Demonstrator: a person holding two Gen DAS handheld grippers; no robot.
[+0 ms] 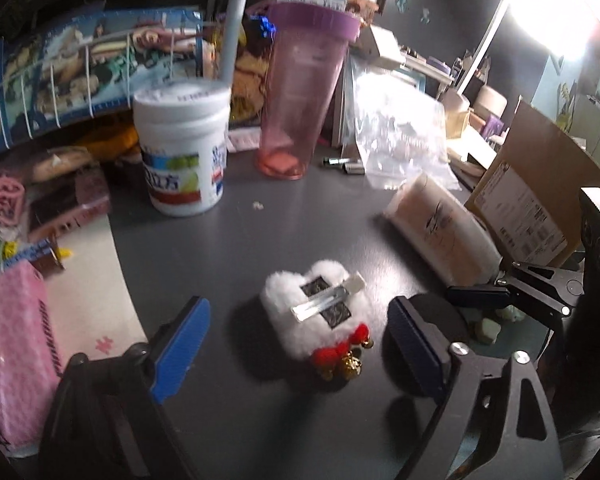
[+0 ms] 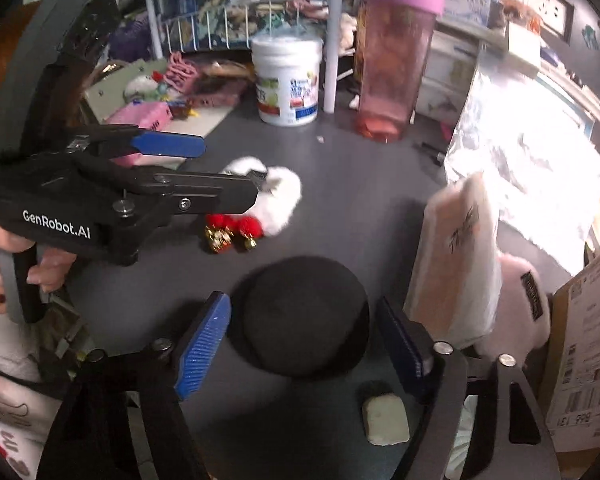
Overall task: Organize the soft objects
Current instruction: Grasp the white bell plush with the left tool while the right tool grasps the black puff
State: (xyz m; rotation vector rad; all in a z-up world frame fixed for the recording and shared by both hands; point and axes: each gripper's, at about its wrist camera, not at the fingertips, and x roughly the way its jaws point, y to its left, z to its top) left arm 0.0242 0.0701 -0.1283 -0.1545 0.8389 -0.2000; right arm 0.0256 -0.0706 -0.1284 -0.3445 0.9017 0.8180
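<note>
Both hand-held grippers spread over soft things on the desk (image 1: 300, 220)

The left hand-held gripper (image 1: 300, 328) is straddling a white plush clip (image 1: 316, 316); the right hand-held gripper (image 2: 304, 336) is flanking a black pad (image 2: 300, 316).

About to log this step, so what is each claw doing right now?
Left claw: open, straddling the white fluffy clip, not gripping it.
Right claw: open, around the black round pad, holding nothing.

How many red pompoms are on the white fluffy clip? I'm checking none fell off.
2, side by side at the white fluffy clip's near edge: left pompom, right pompom, gold bells below. More may hide underneath.
</note>
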